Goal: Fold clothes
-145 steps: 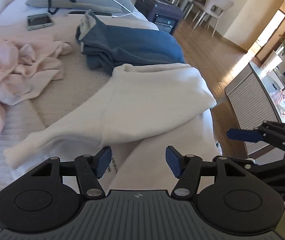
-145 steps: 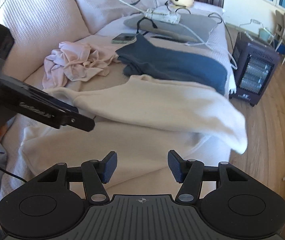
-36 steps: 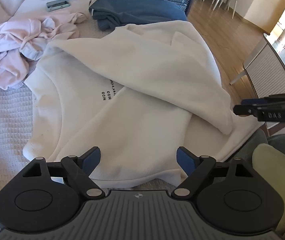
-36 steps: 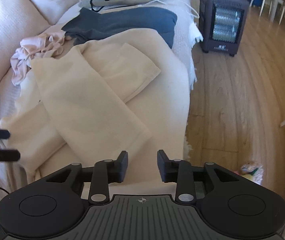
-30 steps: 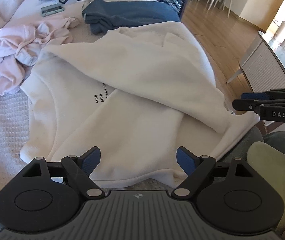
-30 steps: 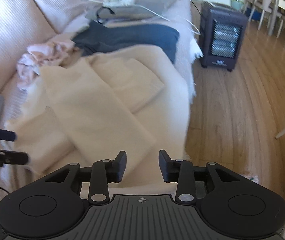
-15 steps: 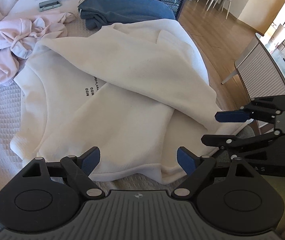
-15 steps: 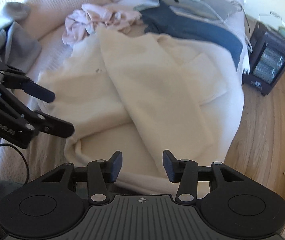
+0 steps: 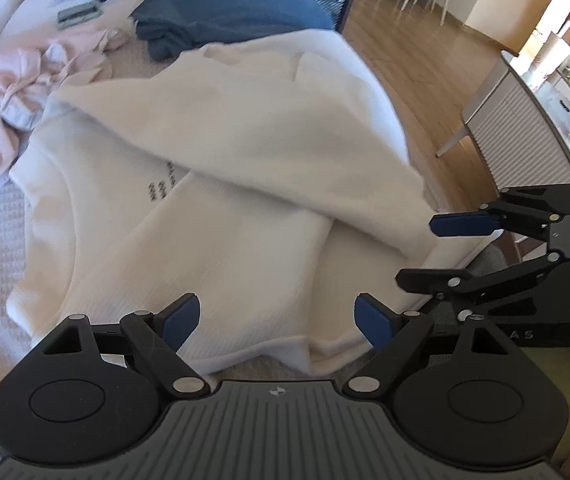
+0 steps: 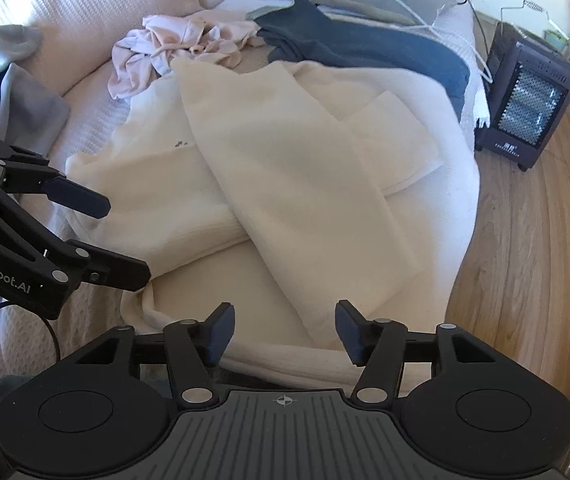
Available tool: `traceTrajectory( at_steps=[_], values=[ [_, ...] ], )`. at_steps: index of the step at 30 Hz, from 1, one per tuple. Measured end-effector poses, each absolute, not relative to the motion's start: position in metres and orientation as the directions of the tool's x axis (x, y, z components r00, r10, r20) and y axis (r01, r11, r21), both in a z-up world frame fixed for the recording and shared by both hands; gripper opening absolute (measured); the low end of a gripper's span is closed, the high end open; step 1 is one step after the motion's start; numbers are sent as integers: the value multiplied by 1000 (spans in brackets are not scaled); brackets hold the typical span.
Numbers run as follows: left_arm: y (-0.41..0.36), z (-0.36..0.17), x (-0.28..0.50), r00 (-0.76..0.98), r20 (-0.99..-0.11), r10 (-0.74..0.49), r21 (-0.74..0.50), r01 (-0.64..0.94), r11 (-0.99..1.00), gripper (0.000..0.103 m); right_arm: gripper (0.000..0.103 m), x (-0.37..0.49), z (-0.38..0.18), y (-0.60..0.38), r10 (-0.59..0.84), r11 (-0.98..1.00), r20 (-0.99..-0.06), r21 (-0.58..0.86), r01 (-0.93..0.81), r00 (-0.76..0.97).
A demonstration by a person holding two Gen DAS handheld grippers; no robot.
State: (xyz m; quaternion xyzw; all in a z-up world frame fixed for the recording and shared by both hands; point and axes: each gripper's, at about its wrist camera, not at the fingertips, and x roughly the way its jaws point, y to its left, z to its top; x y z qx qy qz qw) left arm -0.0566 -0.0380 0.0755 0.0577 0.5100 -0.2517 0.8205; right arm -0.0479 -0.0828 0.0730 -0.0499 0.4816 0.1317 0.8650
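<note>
- The white sweatshirt (image 9: pixel 221 184) lay on the bed (image 10: pixel 85 128), sleeves crossed over it.
- Your left hand-held gripper (image 9: pixel 276 320) was wide and empty.
- Your right hand-held gripper (image 10: pixel 284 330) was opening, holding nothing.
- Next, I think you needed to grab the bottom edge and fold it up.

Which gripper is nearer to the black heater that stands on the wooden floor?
Right. The right gripper hovers over the white sweatshirt's floor-side edge, toward the heater; the left gripper hovers further from it, toward the sofa's back.

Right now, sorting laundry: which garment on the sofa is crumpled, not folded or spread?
The pink garment, bunched by the backrest; the white sweatshirt lies spread, the blue garment folded.
</note>
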Motion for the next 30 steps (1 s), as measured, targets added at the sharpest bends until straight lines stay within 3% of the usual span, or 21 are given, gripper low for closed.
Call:
traceTrajectory(
  at_steps=[15, 25, 30],
  values=[
    [-38, 70, -51, 355, -863, -358, -176, 453, 874, 84, 59, -53, 81, -106, 150, 985, -810, 76, -152, 567],
    [-36, 64, -38, 339, -878, -338, -176, 428, 886, 84, 61, -61, 84, -196, 214, 896, -729, 412, 167, 650],
    [-46, 63, -29, 325, -885, -333, -169, 443, 881, 85, 61, -45, 65, -214, 216, 892, -799, 396, 220, 561]
  ],
)
